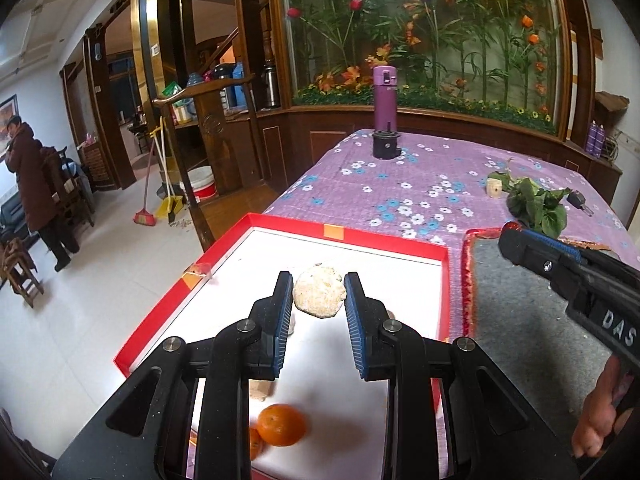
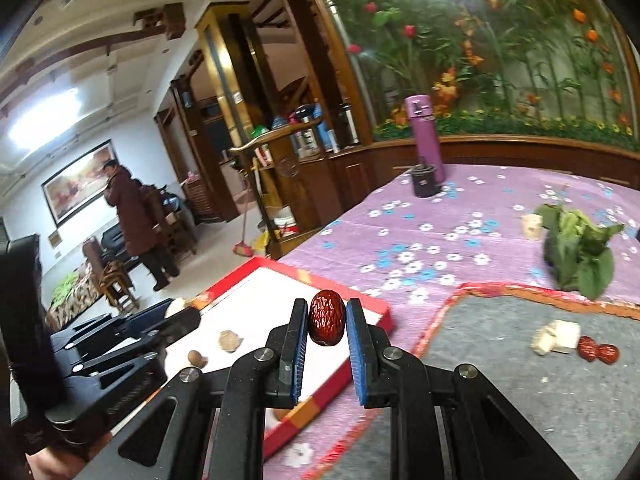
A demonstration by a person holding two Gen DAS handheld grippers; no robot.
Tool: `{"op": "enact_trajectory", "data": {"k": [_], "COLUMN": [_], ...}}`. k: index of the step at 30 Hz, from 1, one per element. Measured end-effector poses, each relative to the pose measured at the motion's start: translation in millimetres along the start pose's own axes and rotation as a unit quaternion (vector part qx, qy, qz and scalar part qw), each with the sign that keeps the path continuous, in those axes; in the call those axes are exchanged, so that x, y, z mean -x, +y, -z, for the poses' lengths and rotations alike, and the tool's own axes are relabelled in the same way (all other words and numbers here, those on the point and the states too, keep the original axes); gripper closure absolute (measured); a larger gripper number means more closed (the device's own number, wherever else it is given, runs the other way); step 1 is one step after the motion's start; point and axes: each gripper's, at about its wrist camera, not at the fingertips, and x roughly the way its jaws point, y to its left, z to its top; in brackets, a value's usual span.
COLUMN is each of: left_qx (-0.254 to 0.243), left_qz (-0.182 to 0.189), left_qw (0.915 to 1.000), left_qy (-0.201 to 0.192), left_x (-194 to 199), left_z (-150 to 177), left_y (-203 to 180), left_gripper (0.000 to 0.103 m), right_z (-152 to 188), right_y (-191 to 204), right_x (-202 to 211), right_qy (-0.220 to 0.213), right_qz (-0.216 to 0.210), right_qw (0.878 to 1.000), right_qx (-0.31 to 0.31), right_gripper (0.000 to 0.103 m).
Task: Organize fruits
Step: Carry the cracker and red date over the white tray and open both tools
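My left gripper [image 1: 319,294] is shut on a pale, lumpy round lump [image 1: 319,290] and holds it over the white inside of the red tray [image 1: 400,245]. In the tray, below its fingers, lie an orange [image 1: 281,424], part of a second one [image 1: 255,443] and a pale chunk [image 1: 261,390]. My right gripper [image 2: 327,322] is shut on a wrinkled dark red date [image 2: 327,323], held above the tray's right edge [image 2: 360,300]. Seen from the right wrist, the left gripper [image 2: 176,318] reaches in from the left over the tray. Two small brown nuts [image 2: 230,340] lie on the tray's white floor.
A grey mat [image 2: 500,380] with a red border lies right of the tray and carries two more dates [image 2: 598,353] and pale cubes [image 2: 558,336]. Green leaves [image 2: 576,252], a purple flask [image 1: 385,98] and a black cup [image 1: 386,145] stand on the flowered cloth. A person [image 1: 32,192] stands far left.
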Motion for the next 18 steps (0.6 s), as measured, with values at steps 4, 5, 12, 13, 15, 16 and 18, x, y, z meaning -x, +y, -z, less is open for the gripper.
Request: {"op": "enact_trajectory", "data": {"k": [4,5,12,13,15,16,18], "left_qx": [0.005,0.007,0.021,0.023,0.023,0.023,0.020], "left_qz": [-0.006,-0.009,-0.027,-0.029,-0.031,-0.032,-0.035], "left_qw": [1.0000,0.9999,0.9992,0.9990,0.9987,0.9986,0.9982], "left_qy": [0.005,0.007,0.023,0.025,0.033,0.035,0.043], "left_x": [-4.3,-6.2,-17.7,-19.6,-24.0,-25.5,-31.0], "left_z": [3.1,4.4,13.9,15.2,18.2,19.3,22.8], "left_y": [9.8,13.1,36.6,39.1,43.3,43.9,45.1], "left_gripper": [0.078,0.078,0.078,0.078,0.078,0.078,0.078], "right_z": [5.6,7.3,24.1,26.0,32.9,35.9,41.3], "right_y": [15.9,19.7,39.4,42.5,49.3,51.9,55.6], "right_x": [-10.3,-13.3,-34.4,-36.4,-45.0,-48.1,-53.7], "right_qy": [0.011,0.015,0.046,0.051,0.064,0.070,0.080], "right_qz": [-0.015,-0.018,-0.036,-0.039,-0.047,-0.050,-0.053], "right_qw": [1.000,1.000,0.998,0.998,0.996,0.996,0.995], "right_qx": [0.008,0.010,0.025,0.027,0.031,0.033,0.035], "right_gripper": [0.085,0.085,0.085,0.085,0.085,0.085,0.085]}}
